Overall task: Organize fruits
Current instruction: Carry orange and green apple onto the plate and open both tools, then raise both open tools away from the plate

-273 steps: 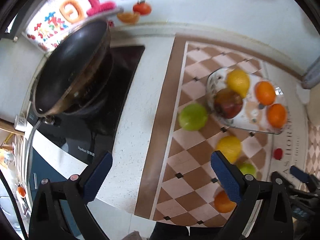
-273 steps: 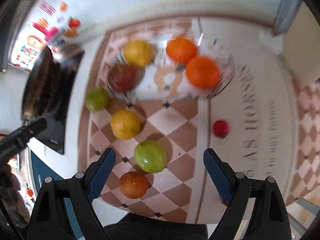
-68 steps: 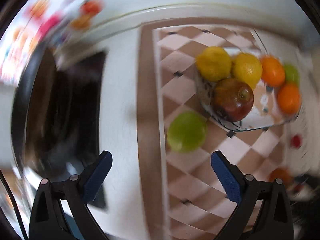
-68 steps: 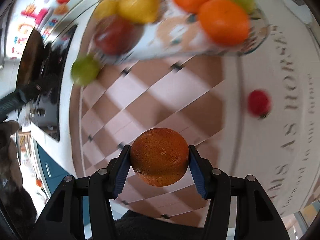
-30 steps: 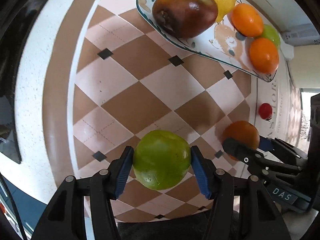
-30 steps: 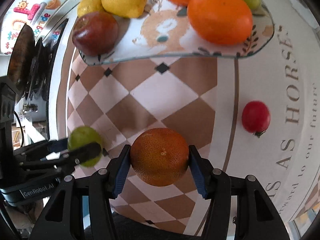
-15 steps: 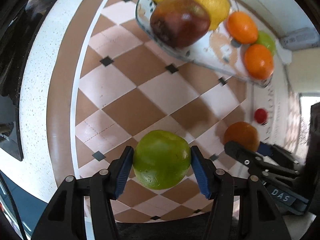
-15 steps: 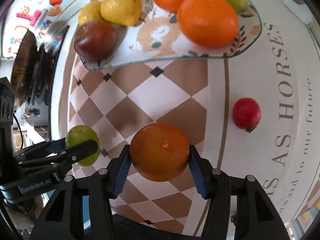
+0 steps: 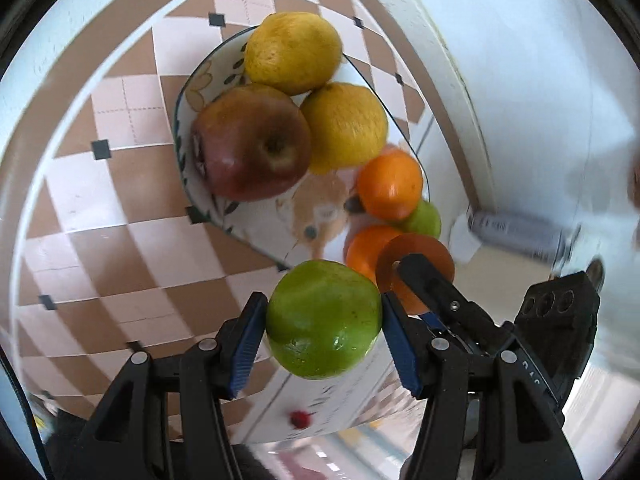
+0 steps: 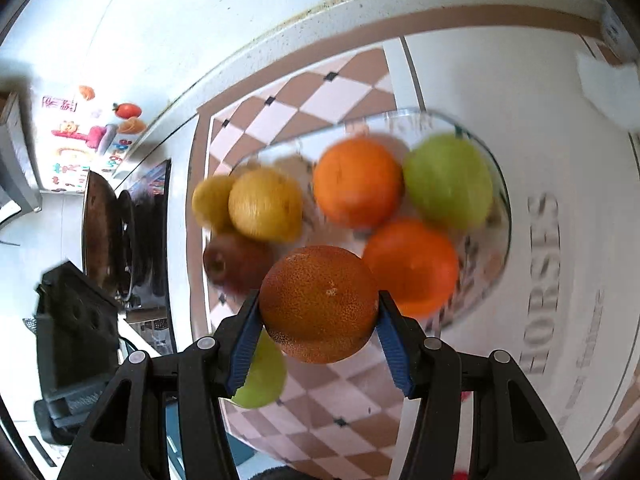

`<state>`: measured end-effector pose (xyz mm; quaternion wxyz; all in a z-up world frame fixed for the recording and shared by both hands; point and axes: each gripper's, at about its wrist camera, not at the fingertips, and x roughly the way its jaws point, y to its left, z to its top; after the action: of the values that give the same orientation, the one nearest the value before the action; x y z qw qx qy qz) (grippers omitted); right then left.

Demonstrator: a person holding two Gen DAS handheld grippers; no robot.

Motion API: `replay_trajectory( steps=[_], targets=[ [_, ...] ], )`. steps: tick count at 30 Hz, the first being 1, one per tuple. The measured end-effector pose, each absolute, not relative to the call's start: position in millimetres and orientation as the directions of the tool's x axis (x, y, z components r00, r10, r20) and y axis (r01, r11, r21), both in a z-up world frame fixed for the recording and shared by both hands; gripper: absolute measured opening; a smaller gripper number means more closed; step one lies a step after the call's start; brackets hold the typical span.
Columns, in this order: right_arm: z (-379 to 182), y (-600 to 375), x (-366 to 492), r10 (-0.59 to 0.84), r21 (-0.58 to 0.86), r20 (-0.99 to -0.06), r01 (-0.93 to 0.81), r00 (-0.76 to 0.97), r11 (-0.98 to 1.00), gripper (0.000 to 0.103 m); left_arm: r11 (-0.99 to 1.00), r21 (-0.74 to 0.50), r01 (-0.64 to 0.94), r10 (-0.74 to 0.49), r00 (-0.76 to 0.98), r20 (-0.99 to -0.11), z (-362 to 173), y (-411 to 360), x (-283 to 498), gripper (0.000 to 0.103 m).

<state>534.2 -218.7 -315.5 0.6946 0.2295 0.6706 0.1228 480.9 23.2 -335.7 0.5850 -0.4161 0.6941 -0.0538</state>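
the patterned fruit plate (image 9: 188,128) holds a red apple (image 9: 252,142), two lemons (image 9: 294,52), two oranges (image 9: 390,184) and a green apple (image 10: 448,180); left gripper (image 9: 324,338) clamps a green apple (image 9: 324,318), right gripper (image 10: 318,330) clamps a dark orange (image 10: 318,304), both above the plate's near edge

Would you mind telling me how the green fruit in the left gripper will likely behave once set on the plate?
The green fruit is round and glossy, so it probably rolls. The plate looks shallow and crowded, so neighbouring fruit may stop it. It looks firm between the fingers.
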Motion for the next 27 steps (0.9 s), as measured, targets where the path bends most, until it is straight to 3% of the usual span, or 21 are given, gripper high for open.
replay_trajectory(
  steps=[5,7,9,10,12,20,22,25,27],
  targets=[
    [-326.4,-221.6,557.2,0.512,0.509,-0.859,0.160,0.024,0.846,0.059,0.572,-0.564,-0.596,-0.669,0.059,-0.741,-349.7,23.3,491.2,0.055],
    [-329.0,-224.3,562.5,0.531,0.525,-0.847,0.182,0.018,0.831,0.068,0.556,-0.565,-0.610,-0.679,0.060,-0.732,-352.8,21.5,493.3,0.055],
    [-328.9,-225.0,564.1,0.552,0.545,-0.834,0.203,0.023,0.814,0.076,0.562,-0.549,-0.618,-0.679,0.035,-0.734,-358.5,17.4,495.6,0.062],
    [-328.4,-221.6,564.9,0.549,0.542,-0.835,0.204,0.029,0.815,0.079,0.570,-0.537,-0.622,-0.670,0.027,-0.742,-359.6,17.3,495.7,0.072],
    [-327.2,-219.1,566.3,0.534,0.529,-0.845,0.202,0.028,0.825,0.079,0.565,-0.533,-0.630,-0.659,0.044,-0.751,-359.9,20.4,494.2,0.077],
    [-320.2,-229.1,557.4,0.507,0.507,-0.860,0.208,0.059,0.836,0.080,0.607,-0.533,-0.589,-0.639,0.037,-0.768,-350.8,24.3,494.3,0.077],
    [-315.1,-232.7,553.6,0.488,0.492,-0.870,0.202,0.073,0.847,0.080,0.659,-0.515,-0.548,-0.602,0.026,-0.798,-342.6,21.2,495.1,0.077],
    [-303.2,-234.4,544.1,0.404,0.416,-0.909,0.174,0.099,0.893,0.080,0.814,-0.408,-0.413,-0.450,-0.006,-0.893,-325.4,12.4,495.0,0.077],
    [-295.1,-232.0,536.1,0.326,0.341,-0.938,0.142,0.120,0.929,0.089,0.914,-0.288,-0.285,-0.303,-0.011,-0.953,-314.3,1.1,494.2,0.077]
  ],
)
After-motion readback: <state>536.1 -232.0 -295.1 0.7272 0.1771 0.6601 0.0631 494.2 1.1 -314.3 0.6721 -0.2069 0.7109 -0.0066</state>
